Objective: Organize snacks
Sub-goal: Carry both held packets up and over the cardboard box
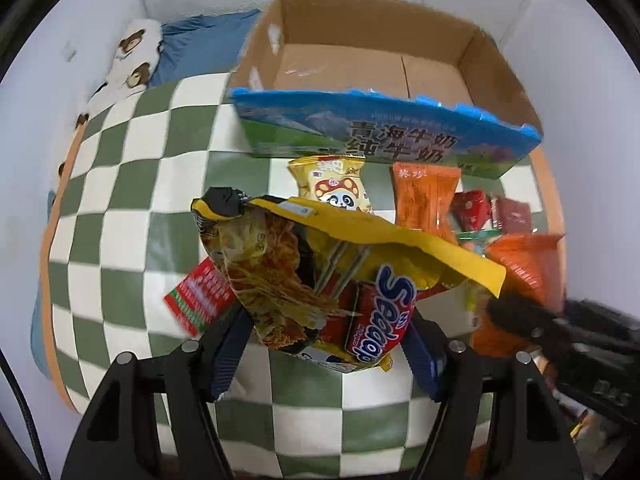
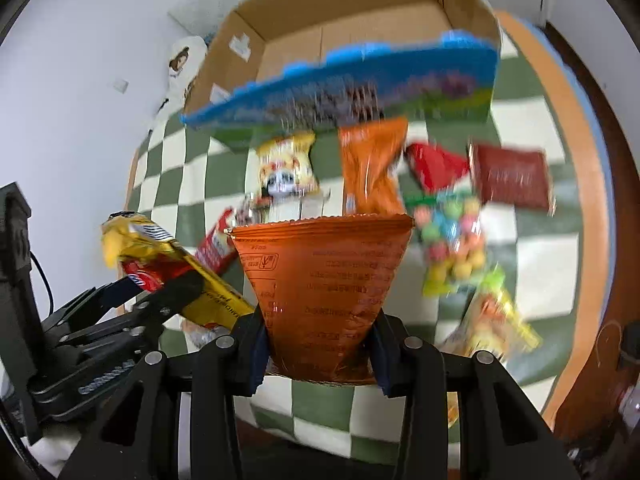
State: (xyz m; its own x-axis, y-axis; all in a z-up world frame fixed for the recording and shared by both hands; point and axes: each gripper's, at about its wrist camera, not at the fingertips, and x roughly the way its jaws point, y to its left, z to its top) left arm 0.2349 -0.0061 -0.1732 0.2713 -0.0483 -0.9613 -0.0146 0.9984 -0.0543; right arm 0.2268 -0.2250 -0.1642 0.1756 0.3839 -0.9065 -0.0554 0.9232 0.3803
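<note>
Jaws round noodle pack point(image 1: 316, 276), orange bag point(image 2: 324, 292).

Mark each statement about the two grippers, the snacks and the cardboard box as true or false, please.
1. The left gripper holds a yellow noodle packet. True.
2. The right gripper is open and holds nothing. False: it is shut on an orange bag.
3. The cardboard box is full of snacks. False: the visible inside shows only bare cardboard.
4. A panda snack bag lies on the checkered cloth before the box. True.
5. The cloth is red and white. False: it is green and white.
</note>
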